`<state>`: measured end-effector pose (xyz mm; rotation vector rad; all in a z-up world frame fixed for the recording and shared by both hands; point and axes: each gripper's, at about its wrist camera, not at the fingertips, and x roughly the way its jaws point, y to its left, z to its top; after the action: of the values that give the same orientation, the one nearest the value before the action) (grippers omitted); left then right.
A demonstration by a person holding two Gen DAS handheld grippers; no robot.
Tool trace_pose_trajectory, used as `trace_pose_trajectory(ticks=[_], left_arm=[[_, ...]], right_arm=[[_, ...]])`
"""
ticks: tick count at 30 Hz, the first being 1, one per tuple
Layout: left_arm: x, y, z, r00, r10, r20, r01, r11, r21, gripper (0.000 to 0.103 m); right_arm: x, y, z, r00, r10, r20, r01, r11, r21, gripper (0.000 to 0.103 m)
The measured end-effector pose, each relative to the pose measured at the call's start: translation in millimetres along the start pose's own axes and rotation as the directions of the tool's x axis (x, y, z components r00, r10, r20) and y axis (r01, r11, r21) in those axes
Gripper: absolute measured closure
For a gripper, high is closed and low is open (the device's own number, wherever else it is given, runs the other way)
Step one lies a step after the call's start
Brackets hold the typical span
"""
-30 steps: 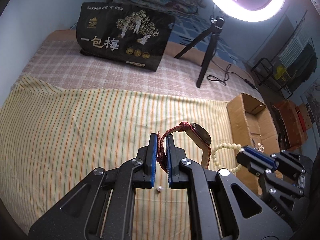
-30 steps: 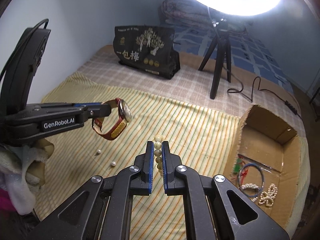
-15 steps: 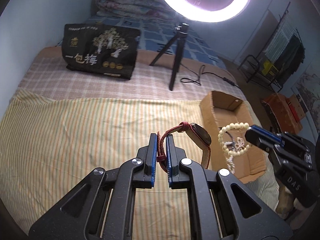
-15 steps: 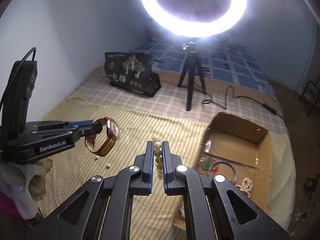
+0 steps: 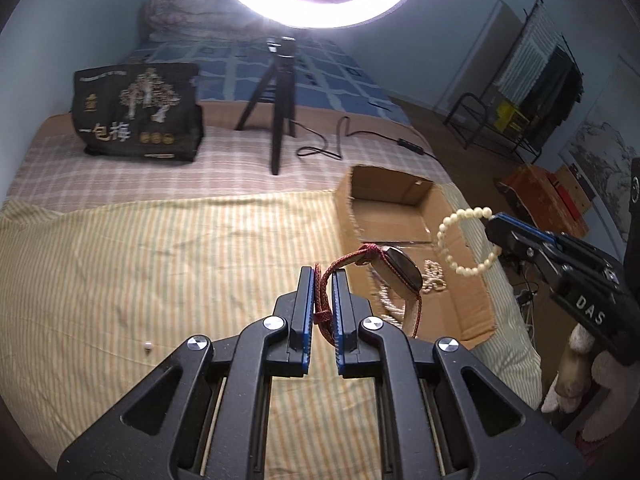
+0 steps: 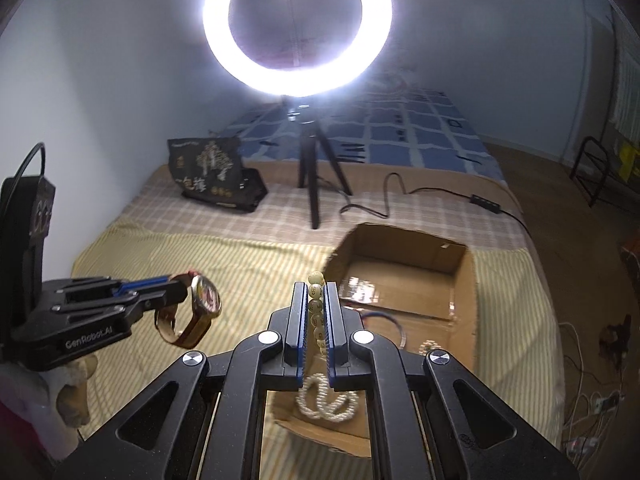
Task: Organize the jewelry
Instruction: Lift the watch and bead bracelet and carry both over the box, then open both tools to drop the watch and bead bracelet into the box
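Jewelry at two grippers and in a box, ordered by size. The bed (image 5: 120, 152), covered in front by a yellow striped cloth (image 5: 160, 248), carries a lit ring light (image 6: 296, 28) on a black tripod (image 6: 316, 176), with a black printed bag (image 5: 138, 114) to the tripod's left. An open cardboard box (image 6: 464, 292) sits at the right edge of the striped cloth; on its floor lie a white pearl strand (image 6: 328, 400) and a blue bangle (image 6: 394, 326). The left gripper (image 5: 322, 284) has its fingers pressed together on the red woven strap of a wristwatch (image 5: 400, 272), which hangs in the air at the box's near-left edge, dial tilted. The right gripper (image 6: 316, 300) pinches a cream bead bracelet (image 5: 460, 240) between its blue pads, the loop held edge-on above the box. A single loose pearl (image 5: 148, 346) rests on the striped cloth, well apart from the box.
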<state>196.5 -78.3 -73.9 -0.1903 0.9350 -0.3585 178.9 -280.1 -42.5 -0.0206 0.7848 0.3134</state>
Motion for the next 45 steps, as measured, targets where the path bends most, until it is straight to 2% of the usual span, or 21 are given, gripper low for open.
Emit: trace_pose_trajectory(ticks=[9, 20, 43, 45], left_arm=[[19.4, -31.3, -1.5, 0.999, -0.026, -0.020, 0.026, 0.999, 0.032, 0.096], [39.0, -53.6, 0.8, 0.999, -0.042, -0.035, 0.044, 0.998, 0.053, 0.096], [76.3, -83.1, -4.3, 0.996, -0.044, -0.077, 0.053, 0.991, 0.125, 0.096], [77.5, -84.3, -4.4, 0.996, -0.042, -0.075, 0.052, 0.990, 0.134, 0.094]], right_arm=[[1.4, -38.2, -2.6, 1.000, -0.023, 0.003, 0.023, 0.997, 0.068, 0.097], [16.5, -65.4, -5.4, 0.999, -0.033, 0.001, 0.033, 0.993, 0.118, 0.097], [52.5, -94.8, -11.7, 0.999, -0.035, -0.031, 0.040, 0.984, 0.173, 0.097], [54.1, -95.3, -11.9, 0.999, -0.035, -0.032, 0.040, 0.984, 0.174, 0.097]])
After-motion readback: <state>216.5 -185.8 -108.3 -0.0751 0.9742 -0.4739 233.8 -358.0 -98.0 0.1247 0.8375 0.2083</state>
